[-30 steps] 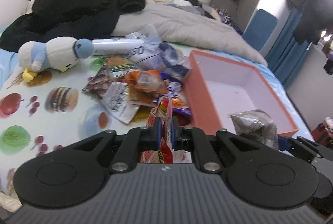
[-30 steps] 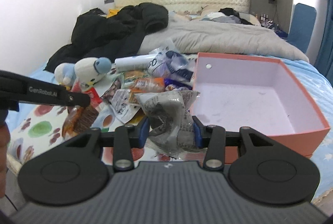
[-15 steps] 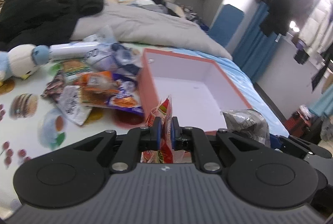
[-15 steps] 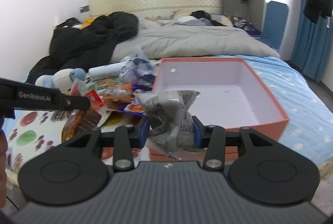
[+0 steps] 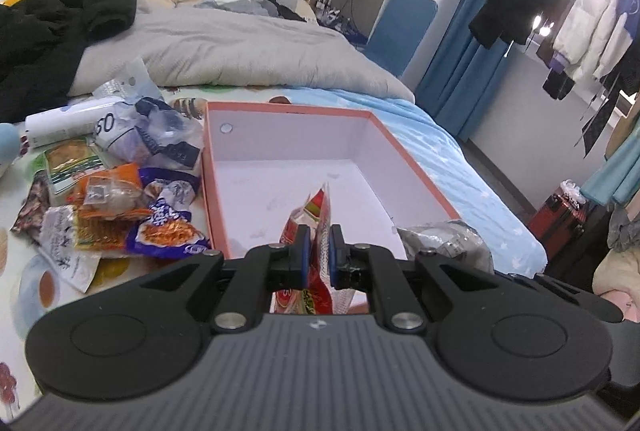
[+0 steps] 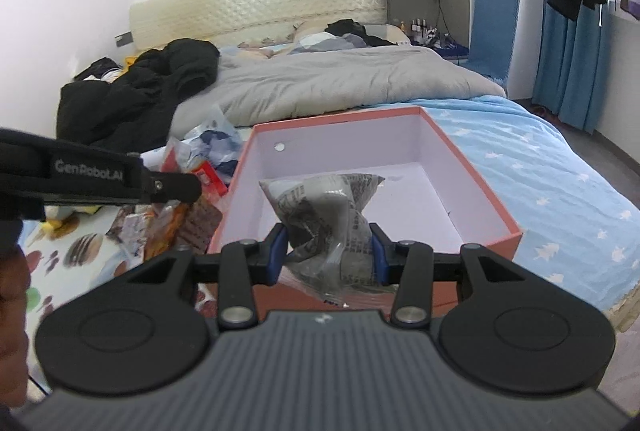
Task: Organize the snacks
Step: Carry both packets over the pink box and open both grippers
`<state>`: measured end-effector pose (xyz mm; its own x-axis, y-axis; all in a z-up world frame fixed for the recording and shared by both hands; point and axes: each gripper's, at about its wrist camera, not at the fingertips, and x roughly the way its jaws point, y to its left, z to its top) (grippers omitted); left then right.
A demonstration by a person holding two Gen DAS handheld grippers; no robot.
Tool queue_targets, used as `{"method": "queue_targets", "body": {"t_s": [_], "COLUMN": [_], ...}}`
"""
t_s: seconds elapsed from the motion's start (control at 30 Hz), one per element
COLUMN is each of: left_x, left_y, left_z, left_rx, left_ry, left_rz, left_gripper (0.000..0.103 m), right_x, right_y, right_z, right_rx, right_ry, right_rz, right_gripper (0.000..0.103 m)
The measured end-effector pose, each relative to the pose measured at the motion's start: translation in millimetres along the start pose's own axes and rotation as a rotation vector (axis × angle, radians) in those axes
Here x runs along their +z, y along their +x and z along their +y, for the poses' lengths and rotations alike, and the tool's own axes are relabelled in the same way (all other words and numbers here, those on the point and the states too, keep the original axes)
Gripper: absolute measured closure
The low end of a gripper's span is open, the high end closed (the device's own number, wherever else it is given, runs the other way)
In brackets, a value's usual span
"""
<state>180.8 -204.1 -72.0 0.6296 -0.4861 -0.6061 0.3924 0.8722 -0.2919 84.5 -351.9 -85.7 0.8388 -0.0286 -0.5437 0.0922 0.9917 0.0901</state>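
A messy bed [image 6: 520,151] holds an orange box [image 5: 404,167] just ahead of each tool. The left tool [image 5: 319,251] pinches a red snack bag [image 5: 316,215]; the right tool [image 6: 329,249] squeezes a grey snack bag [image 6: 324,207]. A second ago the box sat off to the side.

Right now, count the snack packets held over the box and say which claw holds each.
2. A red packet is pinched in the left claw; a grey packet is in the right claw. Both hang above the near end of the empty box.

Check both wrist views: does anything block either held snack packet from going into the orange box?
Nothing visible does. The red packet in the left gripper and the grey packet in the right gripper hang at the open, empty orange box.
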Motion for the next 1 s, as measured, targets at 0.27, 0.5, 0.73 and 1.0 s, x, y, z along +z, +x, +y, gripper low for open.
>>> {"method": "queue_targets", "body": {"t_s": [0.27,0.5,0.73,1.0], "left_x": [35.1,53.0,53.4,47.9], "left_y": [55.2,106.3,133.4,130.7], "left_z": [1.3,3.8,7.0,9.0], "left_rx": [0.016,0.023,0.029,0.042], "left_ry": [0.009,0.029,0.025,0.043], "left_rz": [0.052,0.121,0.171,0.182], "left_gripper": [0.092,0.092,0.092,0.052], "right_x": [19.1,26.6,23.0,20.3], "right_y": [36.8,79.3,112.5,121.0], "right_z": [-16.0,-33.0,-45.2,-48.8], "right_rx": [0.01,0.014,0.013,0.003], "right_ry": [0.022,0.039,0.075,0.095], "right_rz": [0.013,0.065,0.135,0.175], "right_gripper": [0.057,0.057,0.057,0.041]}}
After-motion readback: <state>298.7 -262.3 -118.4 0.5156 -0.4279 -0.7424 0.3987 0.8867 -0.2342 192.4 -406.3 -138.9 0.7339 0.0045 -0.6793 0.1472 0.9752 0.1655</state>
